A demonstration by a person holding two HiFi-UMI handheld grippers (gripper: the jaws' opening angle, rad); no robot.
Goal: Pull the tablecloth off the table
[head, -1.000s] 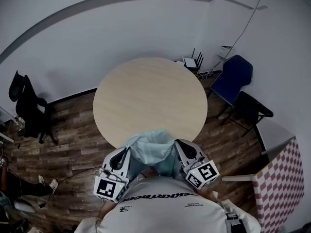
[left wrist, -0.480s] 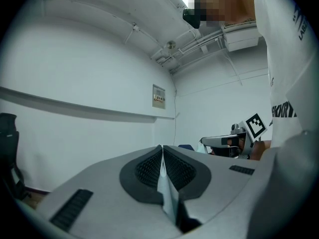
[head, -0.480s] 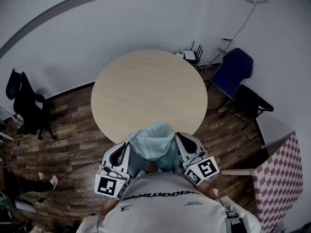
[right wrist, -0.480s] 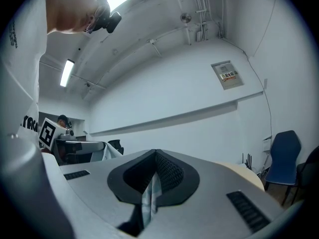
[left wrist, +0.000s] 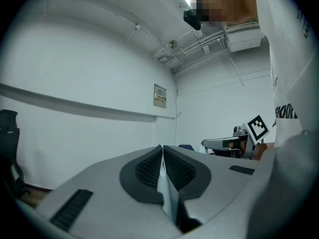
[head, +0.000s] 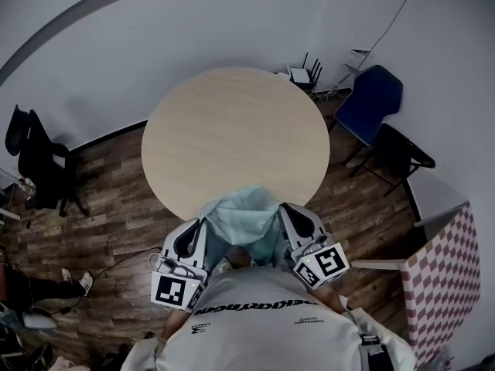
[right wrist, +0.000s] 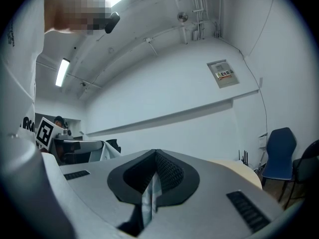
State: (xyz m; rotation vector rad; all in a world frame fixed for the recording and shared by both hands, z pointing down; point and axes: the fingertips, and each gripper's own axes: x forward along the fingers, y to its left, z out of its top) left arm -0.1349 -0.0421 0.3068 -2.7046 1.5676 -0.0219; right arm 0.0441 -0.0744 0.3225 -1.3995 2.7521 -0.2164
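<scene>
Pull nearly done: left tool point(head: 203, 232) and right tool point(head: 286, 215) each clamp the bunched tablecloth point(head: 243, 218) (pale blue), seemingly just off the surface point(head: 232, 134) at its near edge; next, draw it clear.

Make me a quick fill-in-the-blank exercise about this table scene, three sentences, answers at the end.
1. The light wooden table has a top that is ____ in shape.
2. The left claw and the right claw are each ____ on a fold of the pale blue fabric tablecloth.
3. The far chair, beyond the black chair right of the table, is ____ in colour.
Missing words: round; shut; blue.
</scene>
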